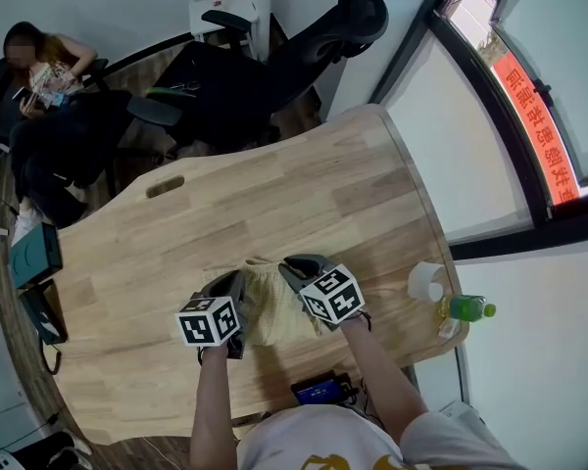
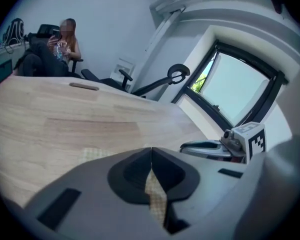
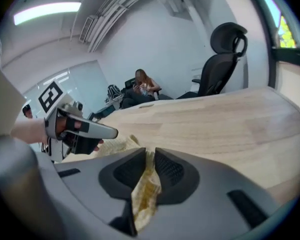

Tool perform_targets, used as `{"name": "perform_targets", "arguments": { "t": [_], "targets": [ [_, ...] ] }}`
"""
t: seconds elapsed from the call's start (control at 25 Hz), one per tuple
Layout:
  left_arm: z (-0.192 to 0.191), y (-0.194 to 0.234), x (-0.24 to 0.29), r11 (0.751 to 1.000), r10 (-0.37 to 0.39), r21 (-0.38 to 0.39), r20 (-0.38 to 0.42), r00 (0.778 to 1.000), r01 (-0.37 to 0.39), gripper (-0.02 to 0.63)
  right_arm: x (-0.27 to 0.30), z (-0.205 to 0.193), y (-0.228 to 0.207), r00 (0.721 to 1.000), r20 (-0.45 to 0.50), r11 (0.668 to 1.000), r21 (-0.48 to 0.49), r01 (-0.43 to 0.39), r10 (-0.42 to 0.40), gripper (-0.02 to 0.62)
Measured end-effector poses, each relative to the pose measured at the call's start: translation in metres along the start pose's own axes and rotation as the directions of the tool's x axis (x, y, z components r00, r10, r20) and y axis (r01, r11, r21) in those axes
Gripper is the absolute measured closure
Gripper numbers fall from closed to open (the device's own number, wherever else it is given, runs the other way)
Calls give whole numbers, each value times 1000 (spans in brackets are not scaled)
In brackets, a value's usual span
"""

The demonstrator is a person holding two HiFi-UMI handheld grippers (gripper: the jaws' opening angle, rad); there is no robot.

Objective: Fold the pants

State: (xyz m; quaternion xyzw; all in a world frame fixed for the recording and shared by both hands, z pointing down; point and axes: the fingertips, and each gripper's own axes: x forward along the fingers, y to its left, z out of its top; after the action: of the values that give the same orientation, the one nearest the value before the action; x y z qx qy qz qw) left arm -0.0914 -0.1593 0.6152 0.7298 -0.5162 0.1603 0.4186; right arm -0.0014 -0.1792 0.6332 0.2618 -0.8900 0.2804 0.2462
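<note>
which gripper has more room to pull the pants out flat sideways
Left, likely: both are shut on the pants, but the left gripper has bare table beside it, while the right gripper has a white cup and green bottle close by.

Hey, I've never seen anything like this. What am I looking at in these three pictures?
No robot: a person holds a two-jaw gripper in each hand; the marker cubes are part of them. One picture comes from a camera on the person's head, looking down at a wooden table. The other two come from cameras riding on the left gripper and right gripper, looking along their jaws. Yellowish pants lie on the table, and each gripper is shut on their cloth. A green bottle sits near the table's edge.
</note>
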Motion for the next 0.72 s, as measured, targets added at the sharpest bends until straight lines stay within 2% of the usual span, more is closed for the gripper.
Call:
{"name": "perform_targets", "arguments": {
  "t": [0.08, 0.28, 0.48, 0.52, 0.72],
  "targets": [
    [11, -2, -12, 1000, 7, 12, 53, 999, -8, 597, -10, 11, 2, 998, 62, 999, 48, 6, -9, 535],
    [30, -8, -37, 1000, 4, 22, 141, 990, -7, 598, -33, 29, -3, 989, 121, 996, 44, 82, -87, 486],
    [30, -19, -57, 999, -3, 49, 187, 982, -7, 598, -69, 55, 5, 951, 253, 984, 62, 169, -180, 581],
    [29, -22, -60, 999, -8, 54, 192, 981, -2, 598, -75, 56, 8, 944, 272, 982, 73, 176, -190, 582],
    [20, -35, -80, 996, -9, 85, 231, 973, -11, 598, -95, 48, 25, 924, 261, 959, 34, 280, -279, 588]
  ]
}}
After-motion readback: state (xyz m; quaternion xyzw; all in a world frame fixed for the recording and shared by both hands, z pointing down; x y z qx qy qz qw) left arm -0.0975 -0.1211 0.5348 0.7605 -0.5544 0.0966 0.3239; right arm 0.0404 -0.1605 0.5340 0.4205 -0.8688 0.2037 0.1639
